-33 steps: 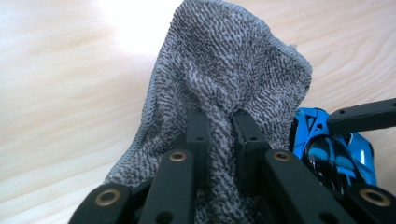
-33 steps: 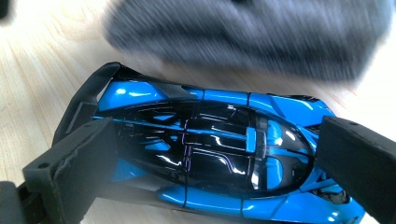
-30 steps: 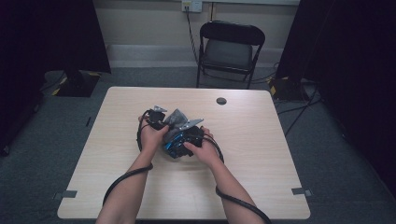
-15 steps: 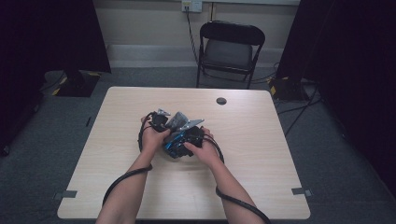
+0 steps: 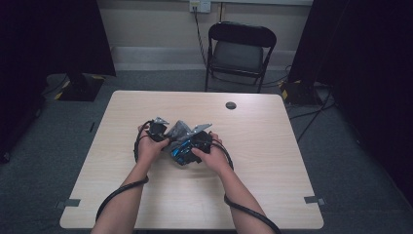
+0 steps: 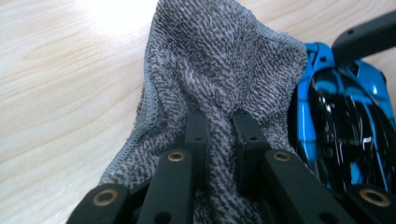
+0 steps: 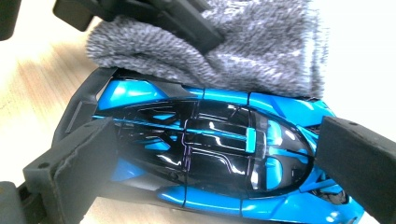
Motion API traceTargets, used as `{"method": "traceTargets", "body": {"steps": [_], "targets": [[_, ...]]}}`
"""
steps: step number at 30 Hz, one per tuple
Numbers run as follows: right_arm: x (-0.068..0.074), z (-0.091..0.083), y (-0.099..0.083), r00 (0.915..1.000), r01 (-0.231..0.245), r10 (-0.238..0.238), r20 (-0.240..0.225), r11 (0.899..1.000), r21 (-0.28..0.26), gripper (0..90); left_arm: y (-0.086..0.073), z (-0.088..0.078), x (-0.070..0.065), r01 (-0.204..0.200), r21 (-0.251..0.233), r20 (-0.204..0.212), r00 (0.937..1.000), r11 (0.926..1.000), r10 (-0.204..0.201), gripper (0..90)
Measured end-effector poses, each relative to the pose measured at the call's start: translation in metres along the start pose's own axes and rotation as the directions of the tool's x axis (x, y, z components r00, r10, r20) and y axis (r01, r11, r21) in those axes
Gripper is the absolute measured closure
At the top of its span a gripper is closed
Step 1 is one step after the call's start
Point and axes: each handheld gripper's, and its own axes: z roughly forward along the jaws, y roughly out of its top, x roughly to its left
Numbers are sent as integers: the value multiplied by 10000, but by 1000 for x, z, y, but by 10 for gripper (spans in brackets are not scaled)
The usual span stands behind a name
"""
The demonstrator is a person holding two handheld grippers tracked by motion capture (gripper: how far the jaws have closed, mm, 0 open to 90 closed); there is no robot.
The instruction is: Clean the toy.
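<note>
A black folding chair (image 5: pixel 241 51) stands beyond the wooden table (image 5: pixel 272 185), well apart. Mid-table, the left gripper (image 6: pixel 219 128) pinches a grey terry cloth (image 6: pixel 219 60) against a glossy blue-and-black toy car (image 7: pixel 205 149), clamped lengthwise by the right gripper (image 7: pixel 210 154).

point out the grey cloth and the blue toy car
grey cloth (image 6: pixel 219 70), left gripper view, middle of the bunched fabric above the jaws
blue toy car (image 7: pixel 210 144), right gripper view, glossy black roof panel
</note>
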Motion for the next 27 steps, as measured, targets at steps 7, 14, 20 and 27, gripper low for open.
{"method": "traceTargets", "body": {"steps": [7, 14, 20, 27], "targets": [[0, 0, 0, 10000, -7, 7, -16, 10000, -34, 0, -6, -7, -1, -50, 24, 18, 10000, 10000, 50, 789], [0, 0, -1, 10000, -30, 30, -19, 10000, -87, 0, -12, -14, -1, -132, 164, -45, 9999, 9998, 133, 790], [0, 0, -2, 10000, -22, 22, -15, 9999, -130, 0, -18, -21, 1, -98, 163, 13, 10000, 9998, 98, 790], [0, 0, -2, 10000, -16, 16, -15, 9999, -168, 0, -28, -30, 1, -18, 109, 42, 10000, 9999, 17, 790]]}}
